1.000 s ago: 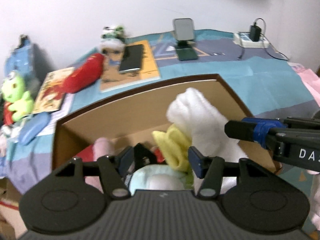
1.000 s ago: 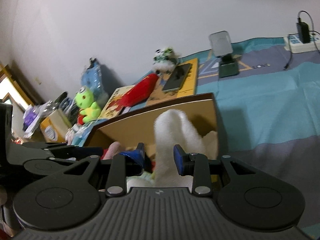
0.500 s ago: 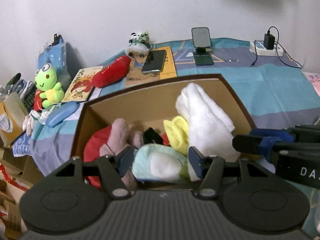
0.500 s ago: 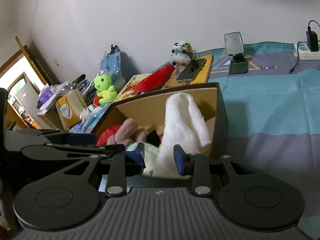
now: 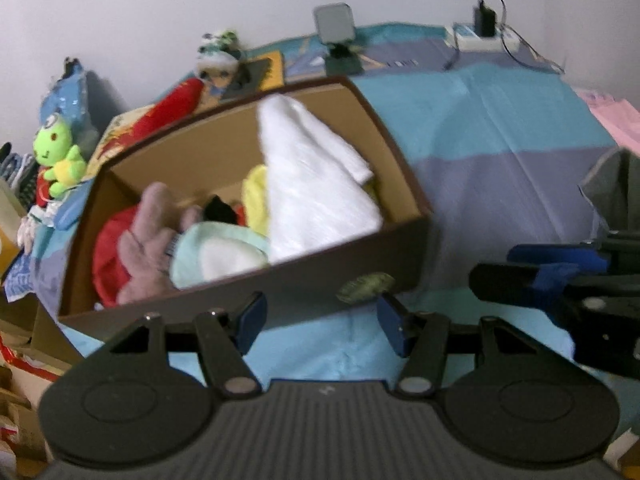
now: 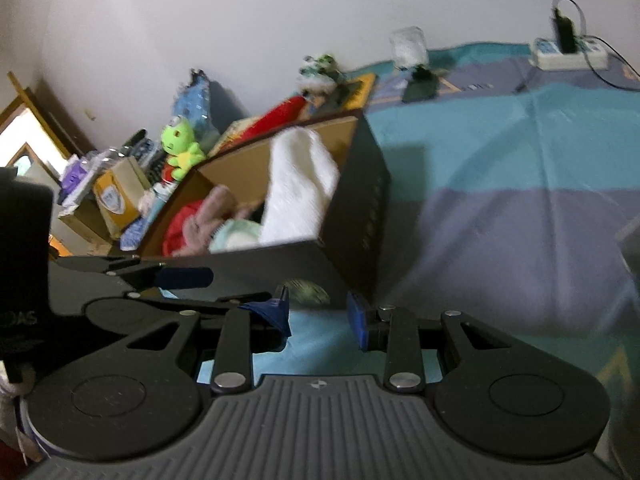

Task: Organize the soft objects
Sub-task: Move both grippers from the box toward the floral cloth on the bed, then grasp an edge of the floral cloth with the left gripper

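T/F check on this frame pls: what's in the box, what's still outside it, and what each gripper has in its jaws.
1. The white towel lies inside the cardboard box. True.
2. The green frog plush is in the box. False: it sits outside, beyond the box's left end.
3. The left gripper has nothing between its fingers. True.
4. The right gripper clamps the towel. False: its jaws are apart and empty, in front of the box.
5. The red plush lies outside, behind the box. True.
6. The box holds only the towel. False: a pink plush and other soft things share it.
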`<state>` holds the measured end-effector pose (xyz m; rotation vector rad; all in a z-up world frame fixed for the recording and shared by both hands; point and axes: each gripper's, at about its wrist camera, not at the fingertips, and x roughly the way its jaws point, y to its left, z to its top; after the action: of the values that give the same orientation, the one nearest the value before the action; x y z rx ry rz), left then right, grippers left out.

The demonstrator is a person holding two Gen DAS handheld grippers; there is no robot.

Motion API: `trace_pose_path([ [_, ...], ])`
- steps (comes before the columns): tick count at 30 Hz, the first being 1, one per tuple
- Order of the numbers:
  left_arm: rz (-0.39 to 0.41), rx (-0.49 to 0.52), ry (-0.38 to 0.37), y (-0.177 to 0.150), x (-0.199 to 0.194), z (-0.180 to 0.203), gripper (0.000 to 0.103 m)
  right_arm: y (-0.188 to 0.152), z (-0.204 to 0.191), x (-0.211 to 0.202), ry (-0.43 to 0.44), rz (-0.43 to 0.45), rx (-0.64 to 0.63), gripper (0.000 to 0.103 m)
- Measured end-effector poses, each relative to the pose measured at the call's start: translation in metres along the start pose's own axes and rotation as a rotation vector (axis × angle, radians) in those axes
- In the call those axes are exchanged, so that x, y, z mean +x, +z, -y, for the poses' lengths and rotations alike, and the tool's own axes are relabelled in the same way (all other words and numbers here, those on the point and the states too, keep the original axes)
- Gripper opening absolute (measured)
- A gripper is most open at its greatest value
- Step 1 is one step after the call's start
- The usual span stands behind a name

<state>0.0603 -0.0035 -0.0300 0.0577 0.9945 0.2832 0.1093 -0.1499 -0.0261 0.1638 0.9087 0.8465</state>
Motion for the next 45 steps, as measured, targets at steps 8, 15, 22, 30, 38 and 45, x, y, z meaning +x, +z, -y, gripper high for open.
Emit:
trace_pose_path([
  [8, -0.032, 0.096, -0.053, -0.001, 0.012, 0.044, 0.059, -0.023, 0.032, -0.016, -0.084, -0.028, 0.092, 0.015],
  [15, -0.048, 0.181, -0.11, 0.006, 0.019, 0.084, 0.059, -0.036, 0.059, -0.037, -0.154, -0.009, 0.164, 0.015],
  [22, -0.041, 0.271, -0.177, 0.014, 0.022, 0.118, 0.059, -0.045, 0.082, -0.063, -0.229, 0.039, 0.195, 0.015],
  [30, 0.018, 0.338, -0.315, 0.034, 0.02, 0.158, 0.059, -0.051, 0.125, -0.106, -0.34, 0.136, 0.289, 0.015],
  [38, 0.09, 0.353, -0.44, 0.08, 0.02, 0.187, 0.059, -0.033, 0.192, -0.147, -0.429, 0.311, 0.447, 0.015],
  [45, 0.089, 0.279, -0.57, 0.131, 0.025, 0.213, 0.06, -0.011, 0.251, -0.124, -0.398, 0.312, 0.537, 0.016],
])
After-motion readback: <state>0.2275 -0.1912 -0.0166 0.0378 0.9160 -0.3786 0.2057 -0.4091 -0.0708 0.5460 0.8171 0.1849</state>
